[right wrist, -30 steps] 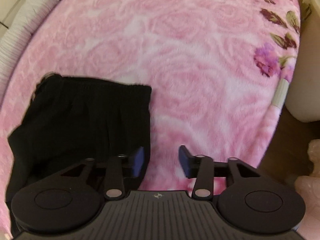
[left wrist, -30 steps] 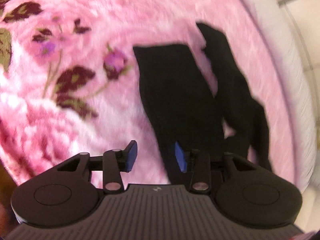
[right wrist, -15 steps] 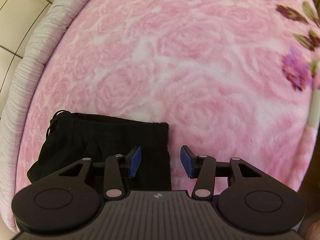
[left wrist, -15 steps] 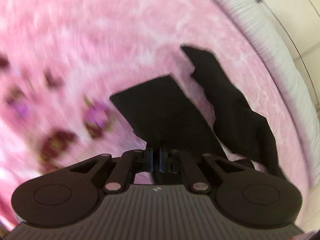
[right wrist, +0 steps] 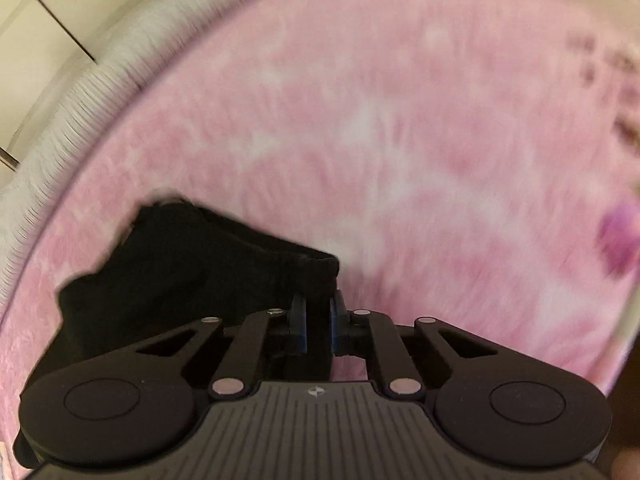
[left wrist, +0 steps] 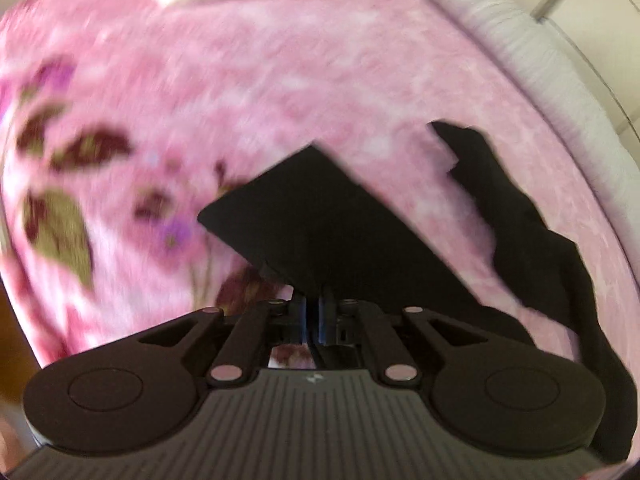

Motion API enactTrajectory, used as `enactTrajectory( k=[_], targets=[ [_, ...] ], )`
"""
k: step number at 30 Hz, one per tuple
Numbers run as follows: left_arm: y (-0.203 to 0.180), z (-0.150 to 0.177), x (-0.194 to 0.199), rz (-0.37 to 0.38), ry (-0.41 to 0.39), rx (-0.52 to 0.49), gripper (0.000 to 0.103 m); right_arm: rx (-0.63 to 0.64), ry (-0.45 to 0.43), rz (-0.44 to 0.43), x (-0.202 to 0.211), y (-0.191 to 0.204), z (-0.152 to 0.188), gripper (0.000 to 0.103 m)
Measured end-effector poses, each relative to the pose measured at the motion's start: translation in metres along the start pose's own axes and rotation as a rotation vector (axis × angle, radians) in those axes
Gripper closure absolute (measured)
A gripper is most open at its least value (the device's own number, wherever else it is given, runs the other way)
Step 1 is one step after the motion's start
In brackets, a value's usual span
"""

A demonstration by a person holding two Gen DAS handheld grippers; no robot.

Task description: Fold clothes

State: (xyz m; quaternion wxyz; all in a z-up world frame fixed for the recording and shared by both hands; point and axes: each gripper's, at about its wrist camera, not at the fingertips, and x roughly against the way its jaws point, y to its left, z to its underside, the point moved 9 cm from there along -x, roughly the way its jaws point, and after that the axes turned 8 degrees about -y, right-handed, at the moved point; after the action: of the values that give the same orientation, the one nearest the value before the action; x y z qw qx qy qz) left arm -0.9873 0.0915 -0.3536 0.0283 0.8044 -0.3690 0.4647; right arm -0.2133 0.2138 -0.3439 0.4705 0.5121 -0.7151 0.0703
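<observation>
A pair of black trousers (left wrist: 328,232) lies on a pink floral blanket (left wrist: 248,80). In the left wrist view my left gripper (left wrist: 314,316) is shut on the hem of one trouser leg and lifts it off the blanket; the other leg (left wrist: 520,220) trails to the right. In the right wrist view my right gripper (right wrist: 318,320) is shut on the corner of the trousers' waistband (right wrist: 200,264), with black cloth between the blue pads. The blanket (right wrist: 400,140) fills the view beyond it. Both views are blurred.
A grey-white ribbed bed edge (left wrist: 540,52) runs along the right of the left wrist view and along the upper left of the right wrist view (right wrist: 80,112). Pale floor tiles (right wrist: 48,20) lie beyond it.
Both grippers went from open to shut on the trousers: the left on a leg hem, then the right on the waistband corner. Both ends have lifted and the views have swung.
</observation>
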Motion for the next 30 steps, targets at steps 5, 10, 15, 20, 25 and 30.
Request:
enactTrajectory(
  k=[5, 10, 15, 20, 25, 30],
  targets=[
    [0.017, 0.008, 0.019, -0.028, 0.026, -0.091, 0.1, -0.028, 0.025, 0.062, 0.04, -0.034, 0.006, 0.095],
    [0.047, 0.033, 0.017, -0.093, 0.078, -0.109, 0.096, -0.06, 0.142, 0.182, 0.031, -0.068, 0.049, 0.092],
    [0.04, 0.024, 0.031, -0.124, 0.07, -0.165, 0.088, 0.073, 0.191, 0.325, 0.037, -0.07, 0.051, 0.056],
    [0.064, 0.004, 0.048, -0.312, 0.021, -0.182, 0.085, 0.266, 0.066, 0.468, 0.055, -0.057, 0.025, 0.054],
    [0.048, 0.004, 0.054, -0.22, 0.044, -0.158, 0.087, 0.231, 0.099, 0.285, 0.041, -0.024, 0.029, 0.054],
    [-0.025, 0.041, 0.04, 0.017, 0.132, -0.271, 0.086, 0.207, 0.159, 0.137, 0.025, 0.02, 0.054, 0.054]
  ],
)
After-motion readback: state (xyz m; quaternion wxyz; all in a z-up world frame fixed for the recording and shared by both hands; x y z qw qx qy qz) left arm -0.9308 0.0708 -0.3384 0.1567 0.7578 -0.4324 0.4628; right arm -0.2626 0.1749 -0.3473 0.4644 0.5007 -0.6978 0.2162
